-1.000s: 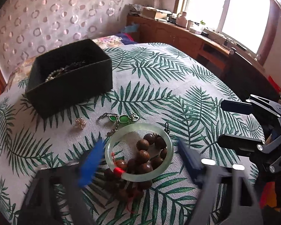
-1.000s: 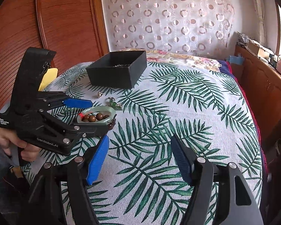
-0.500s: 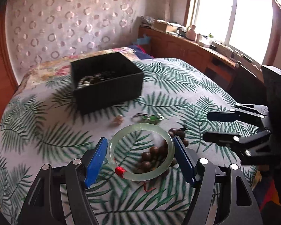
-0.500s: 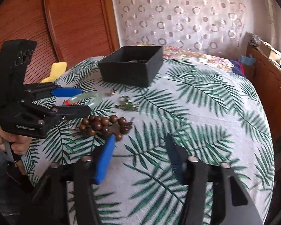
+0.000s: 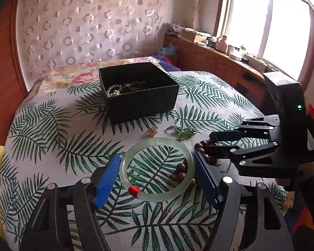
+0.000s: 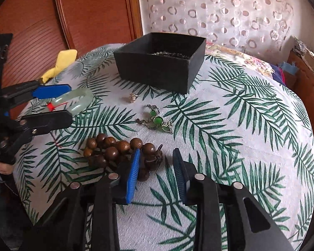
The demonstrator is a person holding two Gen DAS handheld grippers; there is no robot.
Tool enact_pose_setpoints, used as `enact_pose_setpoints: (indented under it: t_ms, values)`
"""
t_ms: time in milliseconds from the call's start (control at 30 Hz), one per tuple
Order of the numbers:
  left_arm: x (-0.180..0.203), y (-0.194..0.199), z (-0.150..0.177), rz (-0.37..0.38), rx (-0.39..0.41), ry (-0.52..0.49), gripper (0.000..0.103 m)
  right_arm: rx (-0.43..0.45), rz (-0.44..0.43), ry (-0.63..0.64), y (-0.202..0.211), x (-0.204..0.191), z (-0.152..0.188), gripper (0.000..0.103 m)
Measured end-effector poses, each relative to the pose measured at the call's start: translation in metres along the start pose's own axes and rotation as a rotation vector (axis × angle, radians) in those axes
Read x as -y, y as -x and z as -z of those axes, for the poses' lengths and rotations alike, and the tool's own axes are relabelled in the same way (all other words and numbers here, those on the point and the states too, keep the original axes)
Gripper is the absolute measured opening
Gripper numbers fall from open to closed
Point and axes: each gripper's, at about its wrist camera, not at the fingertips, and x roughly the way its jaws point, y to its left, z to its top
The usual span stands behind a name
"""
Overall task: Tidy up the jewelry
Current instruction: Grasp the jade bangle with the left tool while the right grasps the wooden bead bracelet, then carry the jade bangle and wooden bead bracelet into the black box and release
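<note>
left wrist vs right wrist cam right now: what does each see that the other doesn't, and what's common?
Left wrist only: the window, the pearl strand inside the black box, and the whole ring of the jade bangle between the left tongs.

Right wrist only: the yellow cloth at the table edge, and the right tongs straddling one end of the wooden bead bracelet.

Both: box, bangle, beads, green-stone chain, small earring.

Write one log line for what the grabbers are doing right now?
left gripper: shut on pale green jade bangle | right gripper: open around brown wooden bead bracelet | black square box: waiting
</note>
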Motion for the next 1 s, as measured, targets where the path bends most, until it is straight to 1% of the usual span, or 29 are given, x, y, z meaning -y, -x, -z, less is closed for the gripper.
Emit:
enact_pose_setpoints:
  t_ms: [133,167,200,367,467,633,833,1000]
  values:
    - [-0.002,0.002,0.000,-0.002,0.007,0.006,0.068,-0.010,0.029,0.051,-0.003,-0.006,-0.002,0.034]
    - [-0.003,0.003,-0.001,-0.004,0.011,0.008,0.068,-0.010,0.027,0.056,-0.003,-0.007,-0.002,0.024]
    - [-0.004,0.004,-0.002,-0.007,0.015,0.010,0.068,-0.011,0.025,0.063,-0.003,-0.007,-0.002,0.020]
    - [-0.009,0.009,-0.005,-0.015,0.031,0.022,0.068,0.008,0.029,0.083,0.004,-0.006,0.000,0.017]
    - [-0.010,0.013,-0.009,-0.021,0.044,0.020,0.068,0.048,0.027,0.074,0.015,-0.004,-0.001,0.017]
    - [-0.008,0.017,-0.019,-0.037,0.069,0.005,0.068,0.122,0.042,0.094,0.041,-0.004,-0.011,0.017]
    - [-0.010,0.015,-0.037,-0.049,0.090,-0.006,0.068,0.195,0.068,0.124,0.067,-0.001,-0.037,0.017]
    - [-0.012,0.011,-0.051,-0.058,0.101,-0.009,0.068,0.238,0.093,0.145,0.081,0.003,-0.059,0.017]
